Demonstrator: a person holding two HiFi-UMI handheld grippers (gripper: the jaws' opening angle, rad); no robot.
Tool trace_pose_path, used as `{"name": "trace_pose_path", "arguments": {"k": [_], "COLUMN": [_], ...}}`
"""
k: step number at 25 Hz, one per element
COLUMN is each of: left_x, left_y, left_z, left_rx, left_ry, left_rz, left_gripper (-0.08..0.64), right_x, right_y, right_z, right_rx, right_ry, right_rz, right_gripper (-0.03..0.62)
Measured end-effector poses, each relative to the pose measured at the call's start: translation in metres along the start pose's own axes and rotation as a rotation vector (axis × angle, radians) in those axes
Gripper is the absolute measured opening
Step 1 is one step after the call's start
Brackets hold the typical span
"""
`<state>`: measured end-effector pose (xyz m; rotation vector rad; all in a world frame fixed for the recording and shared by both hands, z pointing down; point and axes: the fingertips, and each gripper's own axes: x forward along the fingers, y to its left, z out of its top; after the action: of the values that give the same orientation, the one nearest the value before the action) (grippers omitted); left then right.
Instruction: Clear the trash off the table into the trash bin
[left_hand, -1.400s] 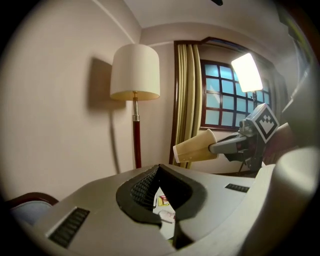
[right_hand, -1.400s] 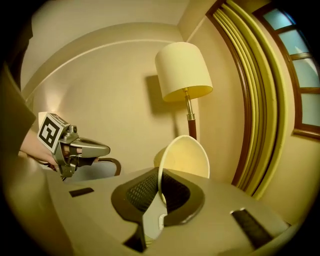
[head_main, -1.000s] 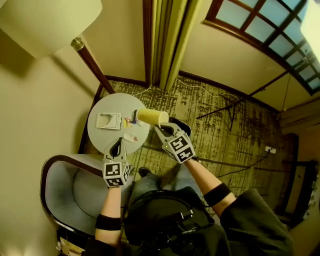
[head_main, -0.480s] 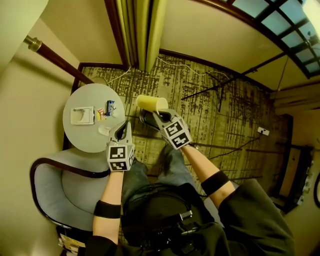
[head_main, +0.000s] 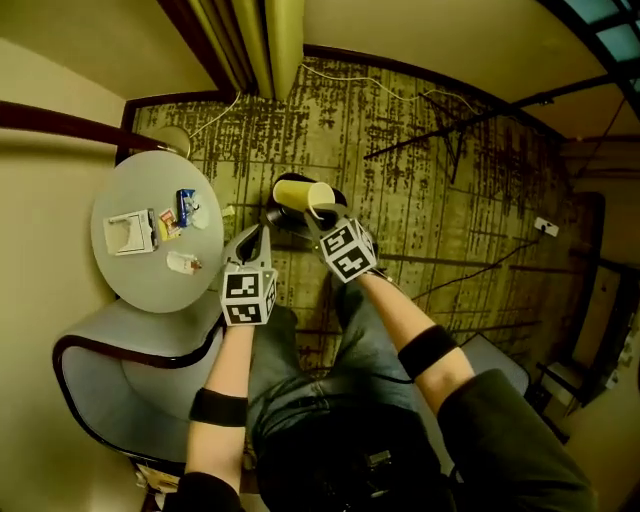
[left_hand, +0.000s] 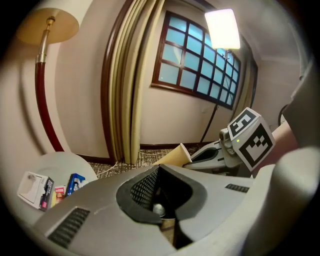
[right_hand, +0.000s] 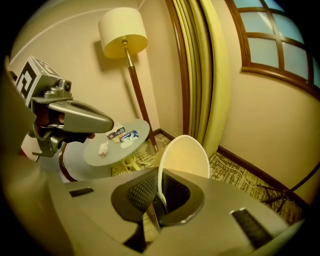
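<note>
My right gripper (head_main: 318, 214) is shut on the rim of a pale yellow paper cup (head_main: 303, 196), which lies on its side above a black trash bin (head_main: 277, 217) on the carpet. The right gripper view shows the cup's rim (right_hand: 182, 154) pinched between the jaws. Just left of the bin, my left gripper (head_main: 256, 243) is shut, and I see nothing held in it. On the round grey table (head_main: 140, 285) at left lie a white box (head_main: 128, 232), a blue packet (head_main: 186, 204) and a crumpled wrapper (head_main: 183, 263).
A grey armchair (head_main: 130, 375) stands beside the table, under my left arm. A floor lamp (right_hand: 122, 30) rises behind the table, with curtains (head_main: 250, 40) at the wall. Cables (head_main: 440, 100) run over the patterned carpet.
Both grippers have dropped and swung right, away from the table and toward the bin. The cup travelled with the right gripper. The table's other items stayed in place.
</note>
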<state>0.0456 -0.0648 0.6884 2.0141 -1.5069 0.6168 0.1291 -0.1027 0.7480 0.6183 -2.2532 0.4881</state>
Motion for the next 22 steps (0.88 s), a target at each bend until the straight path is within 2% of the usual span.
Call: {"name": "trace_pose_path", "arguments": {"k": [7,14,22], "left_x": [0.103,0.191,0.255], "left_y": [-0.002,-0.001,0.008], "left_z": [-0.076,-0.142,-0.201], "left_rx": [0.026,0.065,0.049], "left_ry": [0.088,0.136,0.177], "left_rz": [-0.051,-0.1,-0.119], "left_gripper": [0.0,0.0,0.0], "right_x": [0.094,0.173,0.241], "right_y": [-0.032,-0.054,-0.067], "right_z": [-0.085,-0.172,-0.233], "right_rx": [0.069,0.143,0.153], "right_ry": [0.043,0.092,0.148], "right_rz": [-0.01,-0.026,-0.035], "right_gripper": [0.02,0.021,0.025]}}
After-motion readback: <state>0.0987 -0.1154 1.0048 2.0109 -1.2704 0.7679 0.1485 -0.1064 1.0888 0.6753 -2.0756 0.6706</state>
